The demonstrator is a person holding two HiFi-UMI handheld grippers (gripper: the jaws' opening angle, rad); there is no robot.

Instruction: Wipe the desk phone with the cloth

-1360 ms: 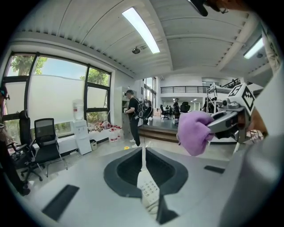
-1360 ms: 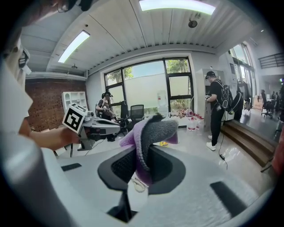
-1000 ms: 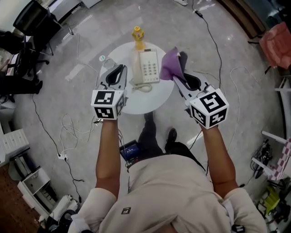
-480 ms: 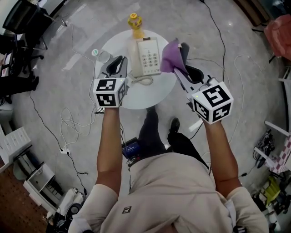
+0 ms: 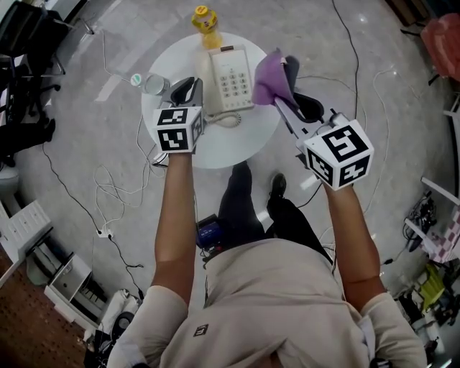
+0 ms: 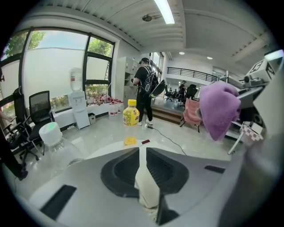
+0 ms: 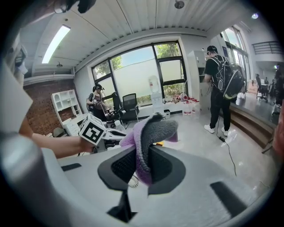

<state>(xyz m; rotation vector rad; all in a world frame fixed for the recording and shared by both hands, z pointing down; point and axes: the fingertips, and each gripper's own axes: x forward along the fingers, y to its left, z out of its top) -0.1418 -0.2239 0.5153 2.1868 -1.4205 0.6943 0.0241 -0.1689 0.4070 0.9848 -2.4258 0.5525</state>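
1. Looking down in the head view, the desk phone (image 5: pixel 230 79) lies on the round white tabletop (image 5: pixel 237 147). The left gripper (image 5: pixel 188 90) sits just beside the phone's left edge. The right gripper (image 5: pixel 286 88) carries the purple cloth (image 5: pixel 267 83) at the phone's right edge. A yellow bottle (image 5: pixel 204 18) stands beyond the phone, and a clear bottle (image 5: pixel 147 83) stands to its left.
2. In the left gripper view, the jaws are nearly together and grip nothing. The cream handset (image 6: pixel 146 186) shows through the slit between them.
3. In the right gripper view, the jaws clamp a fold of the cloth, which bunches above them.
4. This looks like the approach, with wiping not yet begun. The next move calls for lowering the cloth flat onto the keypad and sweeping it across. The left gripper is well placed to steady the phone.
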